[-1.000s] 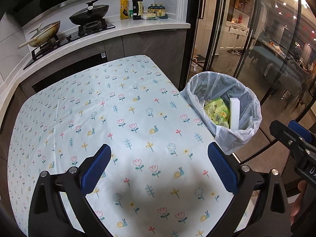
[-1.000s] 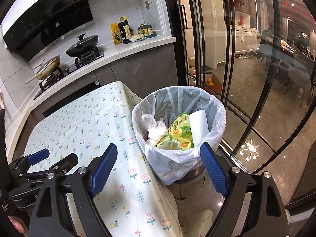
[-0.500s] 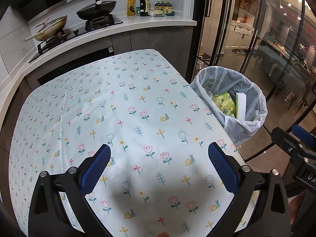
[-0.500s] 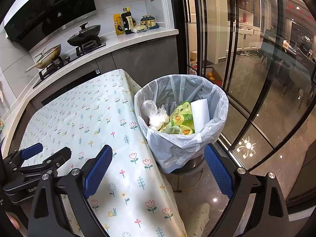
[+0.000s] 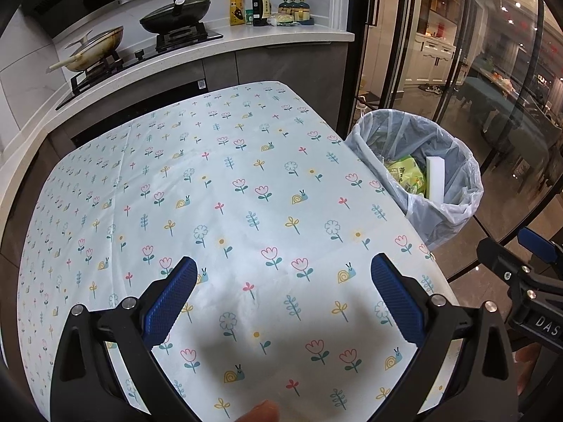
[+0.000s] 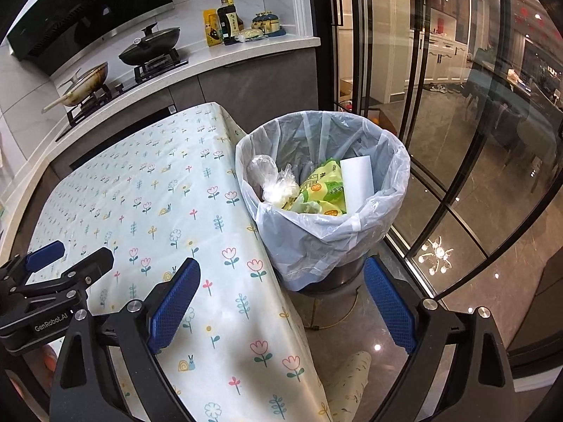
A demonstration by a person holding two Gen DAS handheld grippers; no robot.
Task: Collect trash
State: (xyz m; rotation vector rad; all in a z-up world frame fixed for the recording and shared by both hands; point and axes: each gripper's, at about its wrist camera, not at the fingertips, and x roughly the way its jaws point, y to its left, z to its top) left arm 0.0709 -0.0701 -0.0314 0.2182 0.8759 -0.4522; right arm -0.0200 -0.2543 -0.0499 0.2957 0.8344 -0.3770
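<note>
A trash bin (image 6: 373, 225) lined with a pale plastic bag stands on the floor at the table's right edge; it also shows in the left wrist view (image 5: 461, 190). Inside lie a green snack packet (image 6: 323, 186), a white sponge block (image 6: 357, 181) and a crumpled clear plastic bag (image 6: 272, 179). My left gripper (image 5: 283, 299) is open and empty above the flowered tablecloth (image 5: 218, 183). My right gripper (image 6: 281, 306) is open and empty, in front of the bin over the table's right edge.
A kitchen counter (image 5: 246, 40) runs behind the table with a stove, a lidded black pan (image 5: 176, 17), a wok (image 5: 93, 47) and bottles. Glass sliding doors (image 6: 457, 105) stand right of the bin. The left gripper's body shows at the lower left of the right wrist view (image 6: 52, 292).
Both grippers have drawn back and up from the bin, so more of the table shows and the bin looks smaller. Both stay open and empty.
</note>
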